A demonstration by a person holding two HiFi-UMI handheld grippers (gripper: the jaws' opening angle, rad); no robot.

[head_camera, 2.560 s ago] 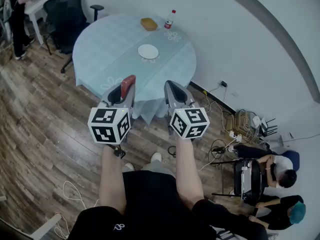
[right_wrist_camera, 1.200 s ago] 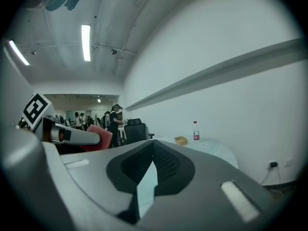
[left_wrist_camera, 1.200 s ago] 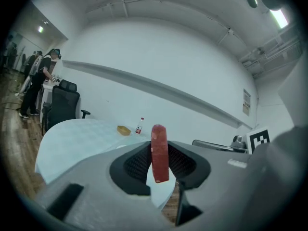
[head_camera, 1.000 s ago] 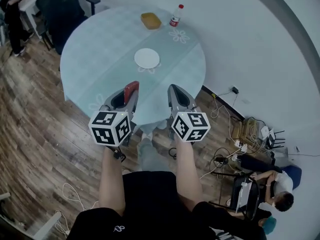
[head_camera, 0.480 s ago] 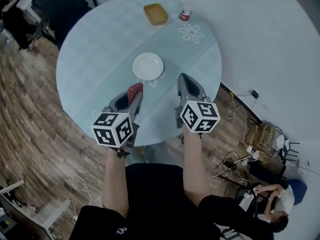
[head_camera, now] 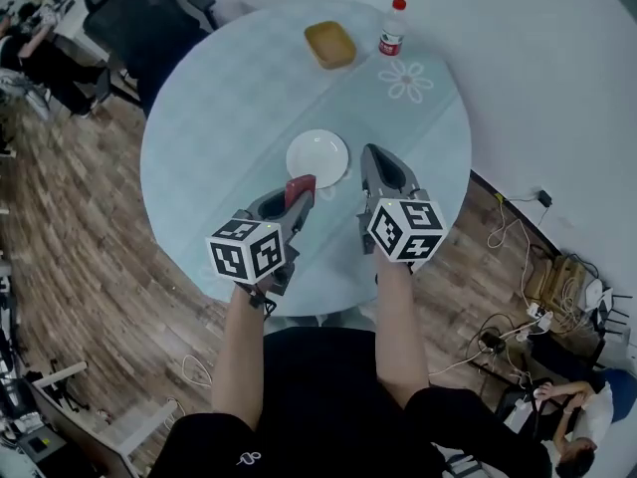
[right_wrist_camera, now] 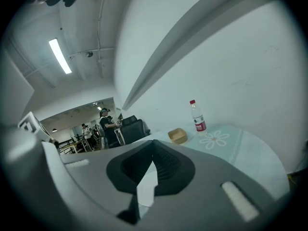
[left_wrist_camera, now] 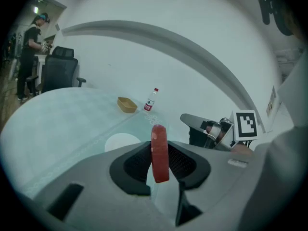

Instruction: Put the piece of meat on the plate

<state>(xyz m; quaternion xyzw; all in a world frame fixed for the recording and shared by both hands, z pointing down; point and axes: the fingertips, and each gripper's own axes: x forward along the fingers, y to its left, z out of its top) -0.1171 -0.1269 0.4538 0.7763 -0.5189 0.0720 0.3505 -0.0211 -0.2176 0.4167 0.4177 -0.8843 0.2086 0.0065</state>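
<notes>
Just ahead of the left gripper, whose jaws clamp the piece of meat standing upright on edge, lies the plate. Right gripper, alongside the plate, is closed and empty.

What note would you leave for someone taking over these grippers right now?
Left gripper: shut on the meat, which stands on edge between the jaws, over the table and just short of the plate.
Right gripper: shut, empty, near the plate's right side.
Plate: empty, mid-table.
Done: meat is gripped and off the table.
Left: bring the meat over the plate, lower it, open the jaws.
</notes>
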